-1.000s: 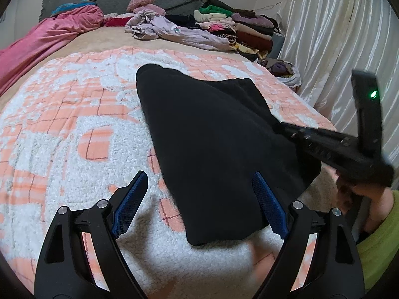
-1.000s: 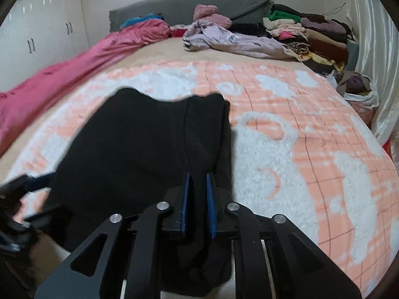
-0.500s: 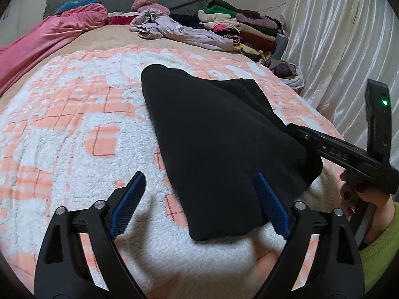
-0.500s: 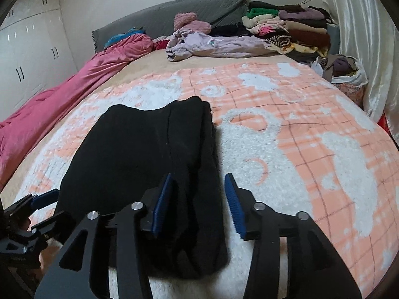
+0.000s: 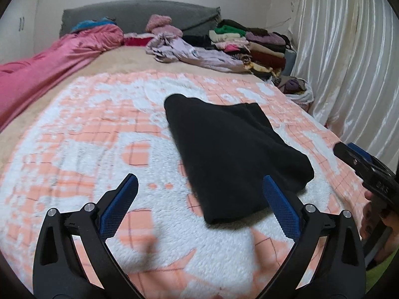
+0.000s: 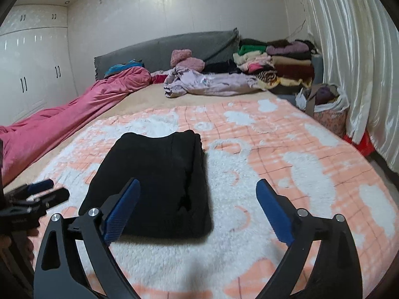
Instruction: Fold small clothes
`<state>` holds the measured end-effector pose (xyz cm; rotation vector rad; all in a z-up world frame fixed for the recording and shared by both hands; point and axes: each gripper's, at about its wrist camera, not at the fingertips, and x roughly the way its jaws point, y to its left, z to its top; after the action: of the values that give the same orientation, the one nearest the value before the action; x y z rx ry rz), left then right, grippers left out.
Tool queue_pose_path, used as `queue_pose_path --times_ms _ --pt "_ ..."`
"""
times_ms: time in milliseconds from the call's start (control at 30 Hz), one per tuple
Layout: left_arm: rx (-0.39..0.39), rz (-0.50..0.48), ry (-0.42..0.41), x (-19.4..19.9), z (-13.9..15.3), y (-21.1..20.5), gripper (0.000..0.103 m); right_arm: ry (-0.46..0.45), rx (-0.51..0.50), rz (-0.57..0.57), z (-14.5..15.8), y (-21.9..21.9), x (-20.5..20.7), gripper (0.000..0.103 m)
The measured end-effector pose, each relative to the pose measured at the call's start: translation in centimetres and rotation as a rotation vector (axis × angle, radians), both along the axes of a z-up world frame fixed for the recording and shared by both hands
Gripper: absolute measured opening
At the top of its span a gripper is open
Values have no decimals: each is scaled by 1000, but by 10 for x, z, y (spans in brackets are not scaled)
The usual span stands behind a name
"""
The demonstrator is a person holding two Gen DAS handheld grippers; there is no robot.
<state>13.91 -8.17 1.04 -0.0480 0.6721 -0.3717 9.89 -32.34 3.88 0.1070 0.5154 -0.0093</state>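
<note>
- The folded black garment lies flat on the peach-and-white fleece blanket, mid-frame in both views.
- The right gripper has just been opening; its blue pads stand wide apart, nothing pressed between them, held low over the garment's near edge.
- The left gripper has just widened too, empty, angled down at the blanket.

A big bed with a fluffy orange-and-white blanket filled the room. A grey padded headboard stood against the pale wall. Shiny white curtains hung beside it, and white cupboards stood opposite.
</note>
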Motion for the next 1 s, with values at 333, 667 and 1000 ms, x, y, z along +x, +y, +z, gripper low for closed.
queue_pose_path --times_ms 333,667,1000 --pt "18 25 6 -41 -5 22 93 12 -8 29 -5 19 -41 98" --pt "57 23 69 -77 -23 28 93 118 -8 29 -37 44 -68 98" --pt "72 46 125 -79 -37 32 93 212 -17 -10 -58 41 -74 98"
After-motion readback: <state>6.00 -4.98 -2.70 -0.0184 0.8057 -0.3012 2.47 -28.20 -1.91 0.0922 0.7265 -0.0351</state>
